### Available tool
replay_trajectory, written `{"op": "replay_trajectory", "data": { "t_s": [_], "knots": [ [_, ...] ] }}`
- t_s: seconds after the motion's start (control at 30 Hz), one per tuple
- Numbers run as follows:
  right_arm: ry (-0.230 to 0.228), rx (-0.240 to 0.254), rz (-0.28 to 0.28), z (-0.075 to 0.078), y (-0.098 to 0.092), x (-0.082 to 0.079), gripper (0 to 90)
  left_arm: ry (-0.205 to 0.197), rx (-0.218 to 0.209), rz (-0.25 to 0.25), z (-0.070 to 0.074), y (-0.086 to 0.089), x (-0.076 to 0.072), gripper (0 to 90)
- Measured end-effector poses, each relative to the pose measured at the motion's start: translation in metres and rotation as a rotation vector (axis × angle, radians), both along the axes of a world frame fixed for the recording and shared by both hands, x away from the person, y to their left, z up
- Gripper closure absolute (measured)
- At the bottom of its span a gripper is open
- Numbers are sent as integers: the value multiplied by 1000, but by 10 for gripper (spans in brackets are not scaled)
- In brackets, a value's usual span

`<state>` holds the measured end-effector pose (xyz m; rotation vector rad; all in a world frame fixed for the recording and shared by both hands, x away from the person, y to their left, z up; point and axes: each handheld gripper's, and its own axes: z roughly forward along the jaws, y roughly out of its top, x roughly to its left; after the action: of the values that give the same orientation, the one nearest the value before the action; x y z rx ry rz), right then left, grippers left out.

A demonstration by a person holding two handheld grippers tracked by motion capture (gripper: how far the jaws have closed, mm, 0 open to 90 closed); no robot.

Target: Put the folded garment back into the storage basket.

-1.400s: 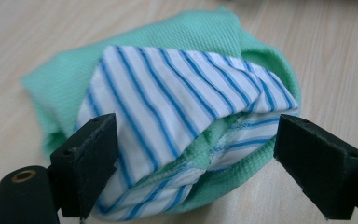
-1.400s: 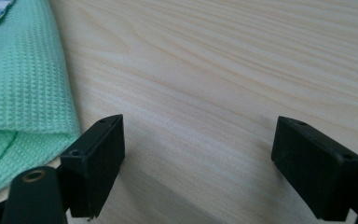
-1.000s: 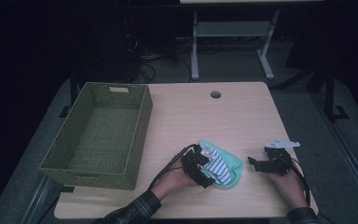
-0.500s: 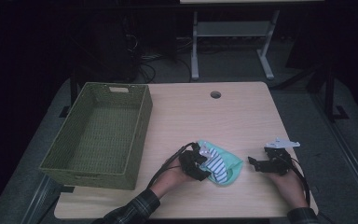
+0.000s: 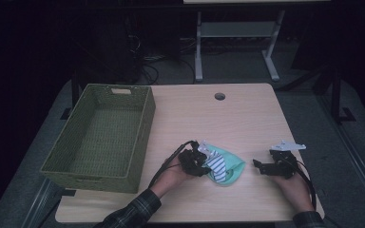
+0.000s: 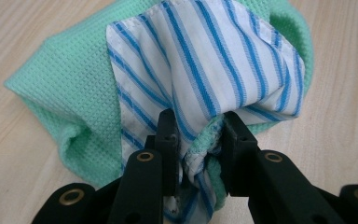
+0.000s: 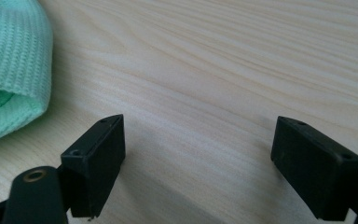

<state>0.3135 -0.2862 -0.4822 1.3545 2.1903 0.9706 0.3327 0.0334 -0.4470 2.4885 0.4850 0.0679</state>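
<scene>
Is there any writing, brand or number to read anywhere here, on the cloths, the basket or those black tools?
None: no word, label, brand, number or sign can be read.
Striped cloth: blue stripes, no print or tag.
Green cloth: plain weave.
Basket: plain weave, no label.
Left gripper, right gripper: plain black jaws with screw holes, no marks.
Table: bare wood grain with one round hole.

right claw (image 7: 198, 168): jaws wide apart, empty | wooden table (image 7: 223, 70) | green cloth (image 7: 9, 65) at left edge
</scene>
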Motion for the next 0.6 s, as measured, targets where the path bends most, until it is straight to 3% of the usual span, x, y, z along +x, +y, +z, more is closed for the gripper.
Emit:
{"op": "replay_trajectory", "data": {
  "t_s": [0.23, 0.27, 0.6],
  "knots": [
    [0, 0, 0, 0, 0, 0, 173, 3, -36, 3, 13, 8, 3, 721],
    [0, 0, 0, 0, 0, 0, 173, 9, -56, 18, 15, 9, 3, 722],
    [0, -1, -3, 0, 0, 0, 173, 17, -92, 11, 38, 20, 7, 724]
  ]
}}
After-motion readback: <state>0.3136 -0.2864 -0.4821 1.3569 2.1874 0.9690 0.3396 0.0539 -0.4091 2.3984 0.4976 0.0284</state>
